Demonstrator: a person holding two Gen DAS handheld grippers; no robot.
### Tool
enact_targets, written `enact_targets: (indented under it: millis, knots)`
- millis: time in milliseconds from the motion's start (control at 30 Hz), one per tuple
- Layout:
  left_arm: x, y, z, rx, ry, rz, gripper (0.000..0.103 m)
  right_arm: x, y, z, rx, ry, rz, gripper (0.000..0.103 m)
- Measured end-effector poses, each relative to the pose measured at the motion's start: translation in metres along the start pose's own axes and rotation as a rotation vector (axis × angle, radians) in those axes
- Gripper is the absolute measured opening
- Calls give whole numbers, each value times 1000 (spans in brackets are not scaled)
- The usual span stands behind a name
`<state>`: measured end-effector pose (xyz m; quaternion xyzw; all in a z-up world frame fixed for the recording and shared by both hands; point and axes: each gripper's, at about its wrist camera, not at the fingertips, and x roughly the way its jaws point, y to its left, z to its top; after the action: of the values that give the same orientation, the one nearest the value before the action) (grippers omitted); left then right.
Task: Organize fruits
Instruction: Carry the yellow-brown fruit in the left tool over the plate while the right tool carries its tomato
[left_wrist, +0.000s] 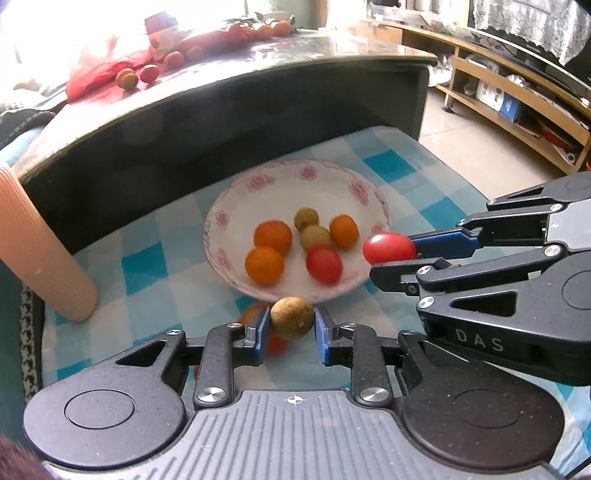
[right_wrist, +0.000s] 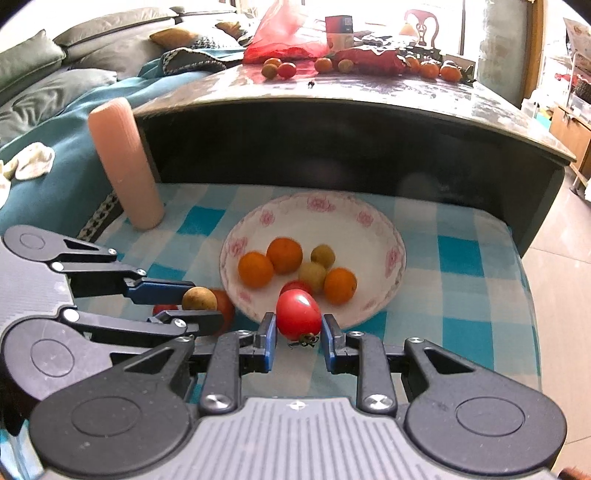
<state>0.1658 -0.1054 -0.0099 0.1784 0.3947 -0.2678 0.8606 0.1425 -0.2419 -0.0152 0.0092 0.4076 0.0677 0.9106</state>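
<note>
Red tomato (right_wrist: 298, 314) stem-back, pinched by right gripper (right_wrist: 298, 325) | left gripper (left_wrist: 291, 323) pinches longan (left_wrist: 291, 317)

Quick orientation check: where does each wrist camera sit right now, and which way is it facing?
Left wrist: rides behind the left tongs, facing the plate; they grip a brown longan; the right tongs enter from the right.
Right wrist: rides behind the right tongs, facing the same plate; they grip a red tomato; the left tongs enter from the left.
Shared: plate, checked cloth, pink roll.
</note>
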Motion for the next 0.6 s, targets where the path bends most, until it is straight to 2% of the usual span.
enact_targets:
  millis: [600]
  knots:
    - [51, 26, 44, -61, -31, 20, 32, 57, -33, 45, 41, -23, -19, 42]
